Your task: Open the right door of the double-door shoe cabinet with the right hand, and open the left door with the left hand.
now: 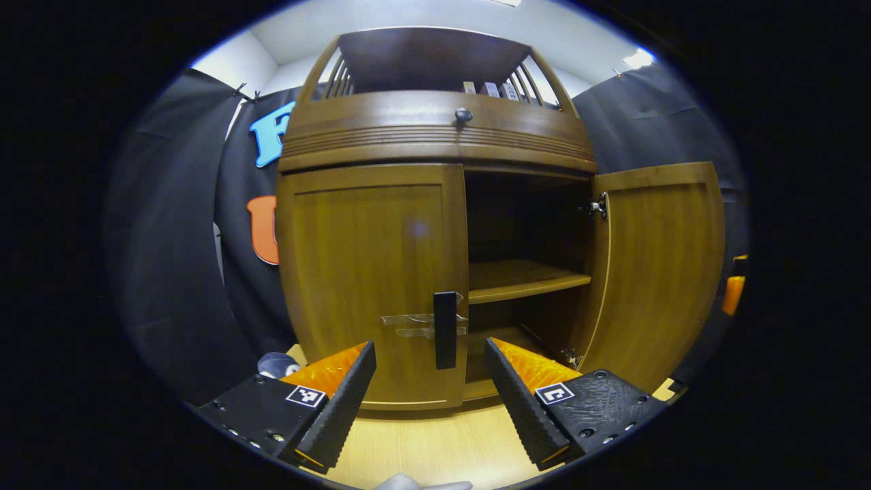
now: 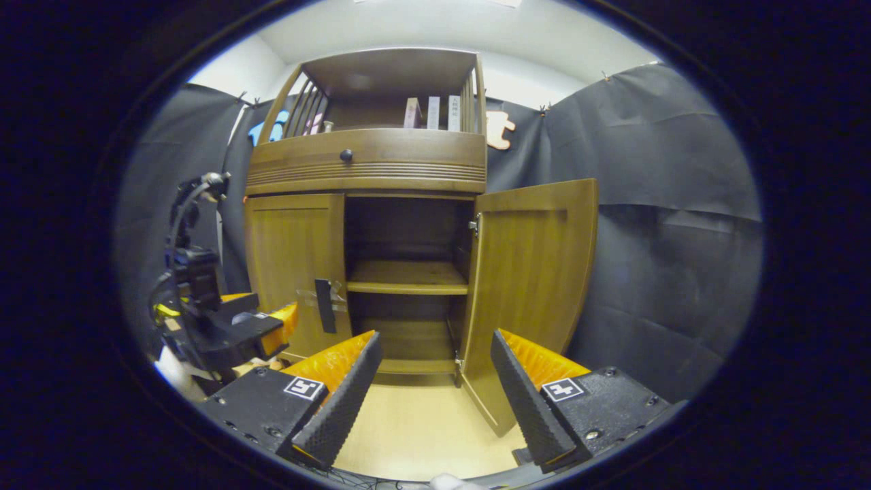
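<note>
While the shoe cabinet's [image 1: 435, 224] right door [image 1: 656, 272] hangs open, the left door [image 1: 371, 279] sits shut, its upright black handle [image 1: 446, 330] dead ahead of the left gripper [image 1: 430, 391], jaws spread; right gripper [image 2: 435, 395] likewise spread, farther back.

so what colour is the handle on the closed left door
Black handle, clearest in the left gripper view.

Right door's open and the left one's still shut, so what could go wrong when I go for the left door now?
The left tongs are open and short of the black handle; approaching off-line, they could hit the left door instead of straddling the handle. The handle looks slim, so a shallow grip might slip as the door swings. The right door stands open near the right tongs, which could bump it.
</note>
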